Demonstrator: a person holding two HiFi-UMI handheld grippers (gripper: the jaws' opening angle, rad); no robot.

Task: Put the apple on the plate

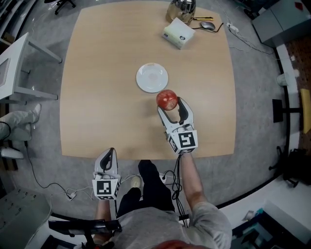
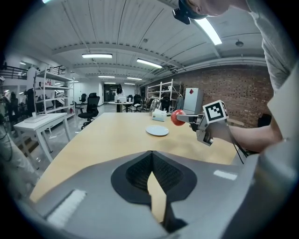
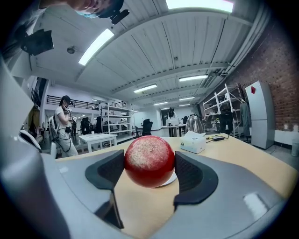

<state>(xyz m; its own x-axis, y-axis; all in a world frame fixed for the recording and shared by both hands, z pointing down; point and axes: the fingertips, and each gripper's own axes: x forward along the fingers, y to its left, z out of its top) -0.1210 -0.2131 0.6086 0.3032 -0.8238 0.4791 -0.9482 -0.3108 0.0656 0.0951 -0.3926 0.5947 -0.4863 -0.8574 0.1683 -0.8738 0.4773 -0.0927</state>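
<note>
The right gripper [image 1: 171, 108] is clamped on the red apple [image 1: 166, 99], one dark pad pressed against each side of the fruit, as its own view plainly shows. The apple is held clear of the pale wooden desk [image 1: 107, 97], raised a little above the surface (the left gripper view catches it from the side, hanging higher than the desktop). It sits just beside the near right rim of the small white plate [image 1: 152, 78], which lies bare near the middle of the desk; in the right gripper view a sliver of that plate peeks out from behind the lower right of the apple. The left gripper [image 1: 110, 154] is held back by the person's lap, off the near edge of the desk, and well apart from the apple and plate. Its jaws are together with nothing between them, the pads meeting at their tips. At the far end of the desk stand a white tissue box [image 1: 179, 33], a shiny metal kettle [image 1: 181, 6] behind it, and a computer mouse [image 1: 208, 24] to their right.
</note>
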